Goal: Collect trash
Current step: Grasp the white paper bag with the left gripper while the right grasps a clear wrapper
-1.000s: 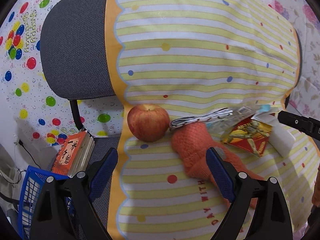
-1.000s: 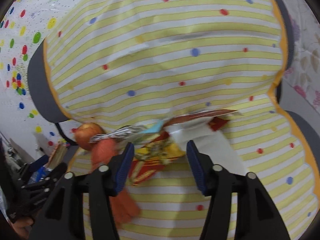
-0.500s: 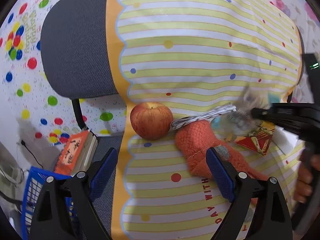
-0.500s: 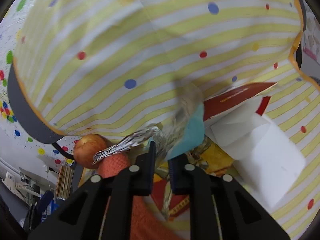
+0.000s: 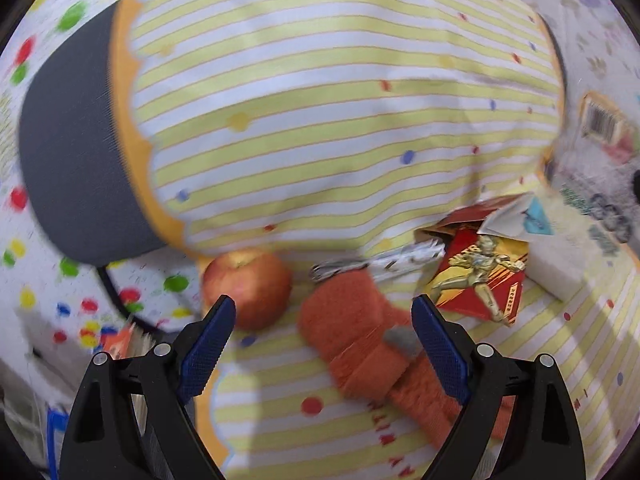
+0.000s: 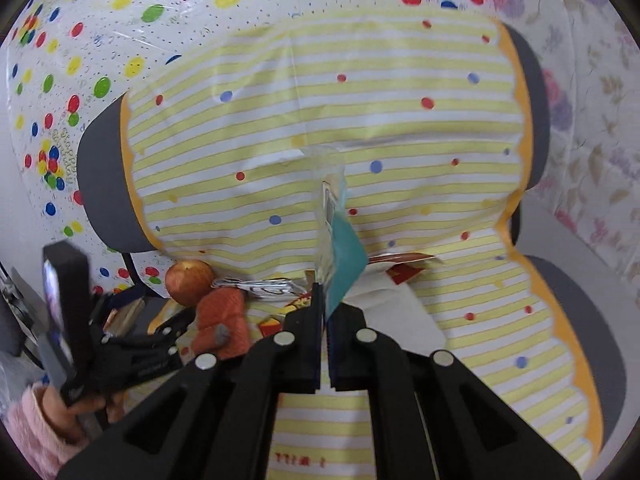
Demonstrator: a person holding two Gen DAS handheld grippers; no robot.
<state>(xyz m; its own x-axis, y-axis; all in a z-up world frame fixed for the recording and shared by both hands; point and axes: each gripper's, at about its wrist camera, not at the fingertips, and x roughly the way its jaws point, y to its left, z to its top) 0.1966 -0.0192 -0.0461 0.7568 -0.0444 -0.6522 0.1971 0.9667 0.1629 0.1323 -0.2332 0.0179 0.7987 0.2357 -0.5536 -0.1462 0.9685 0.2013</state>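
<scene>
Nearest, the right gripper (image 6: 323, 304) has its jaws pinched on a clear wrapper (image 6: 334, 224) with a teal corner, held up off the striped cover (image 6: 400, 128). Beyond, the left gripper (image 5: 320, 328) hangs spread over an orange sock (image 5: 360, 340). Farther back, along the seat's rear edge, sit an apple (image 5: 248, 284), possibly crumpled foil (image 5: 380, 264), and a red packet (image 5: 480, 280).

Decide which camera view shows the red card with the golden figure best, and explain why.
The left wrist view. There the red card lies almost fully exposed beside the orange sock. In the right wrist view only slivers show, behind the shut right hand-held gripper.
</scene>
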